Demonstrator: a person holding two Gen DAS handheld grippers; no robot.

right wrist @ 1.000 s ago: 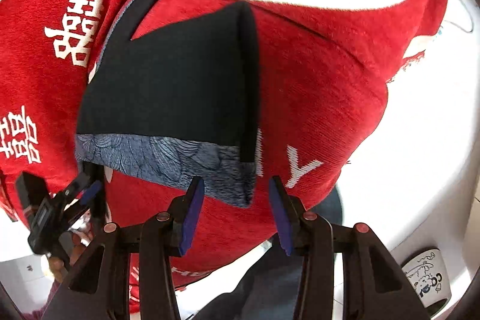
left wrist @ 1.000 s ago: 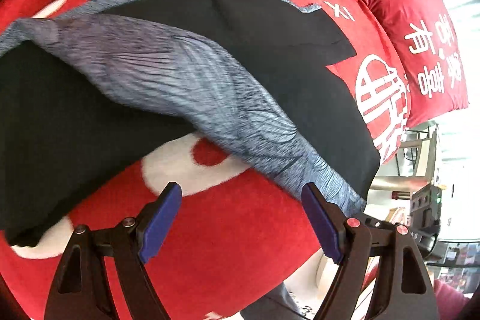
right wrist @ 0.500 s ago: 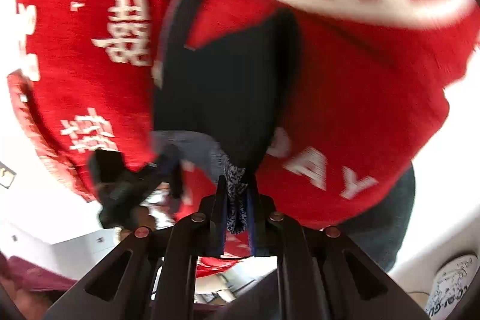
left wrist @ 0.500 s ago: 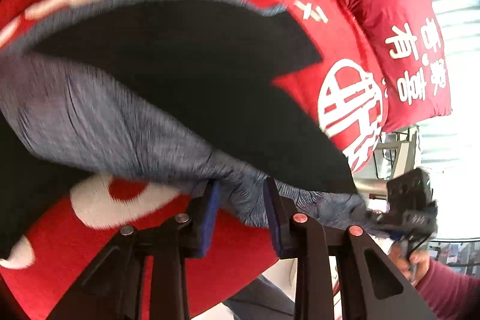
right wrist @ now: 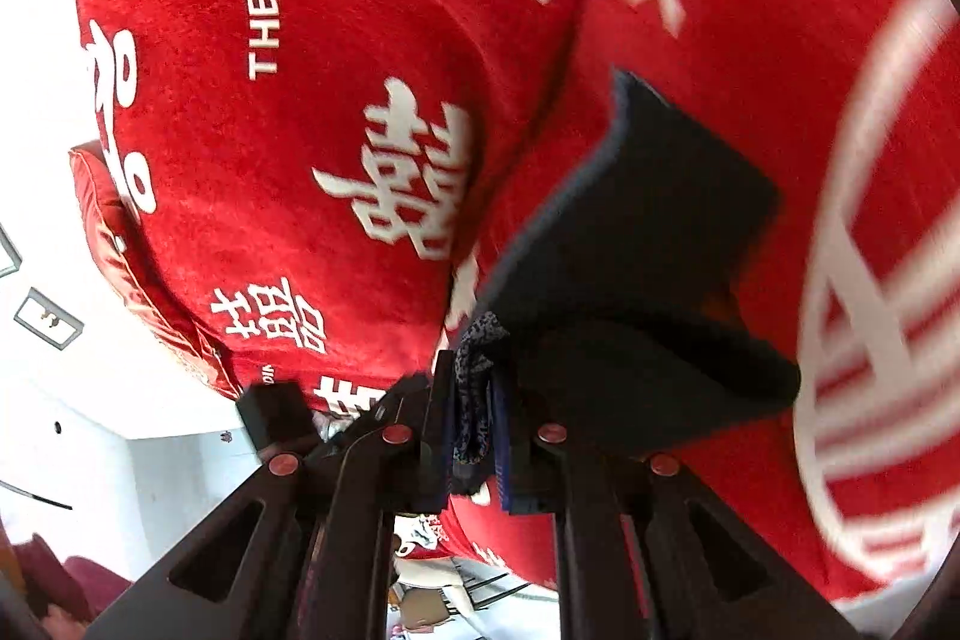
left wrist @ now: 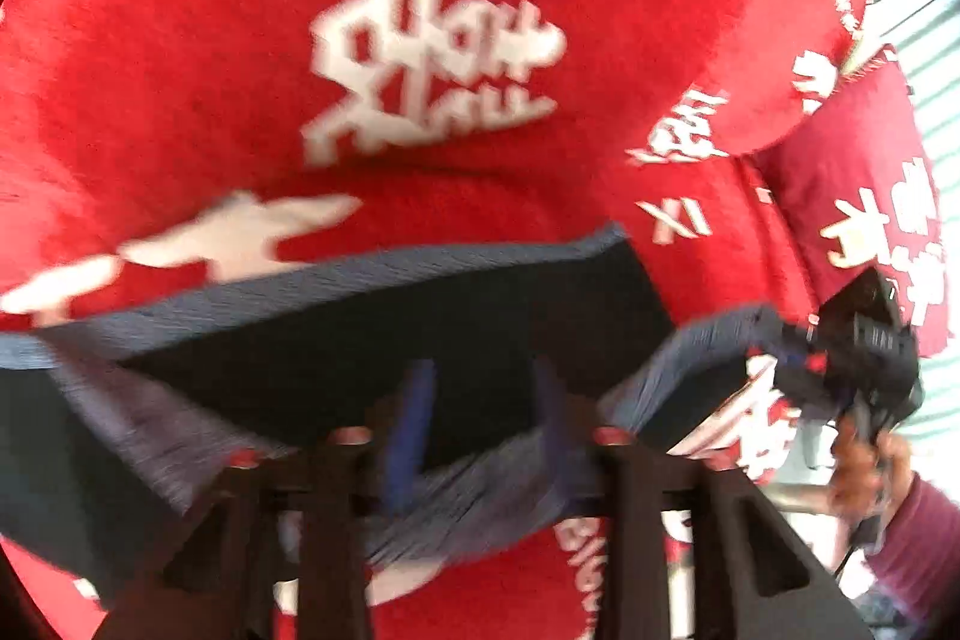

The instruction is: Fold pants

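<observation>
One pair of black pants [left wrist: 372,340] with a blue-grey patterned hem lies on the red bed cover [left wrist: 240,40], lifted at its near edge by two hand-held grippers. The left gripper [left wrist: 483,436] has its blue pads on either side of a grey fold of hem — the blur hides whether they are clamped. The right gripper [right wrist: 474,436] is pinched tight on the patterned hem corner [right wrist: 474,340], black cloth draping away toward the cover's right edge. Readable on the cover: "THE BIGD" in white, twice across the views — alongside white Chinese characters and one large round emblem [right wrist: 870,280]. One red pillow [left wrist: 858,184] with white characters sits at the far right corner.
</observation>
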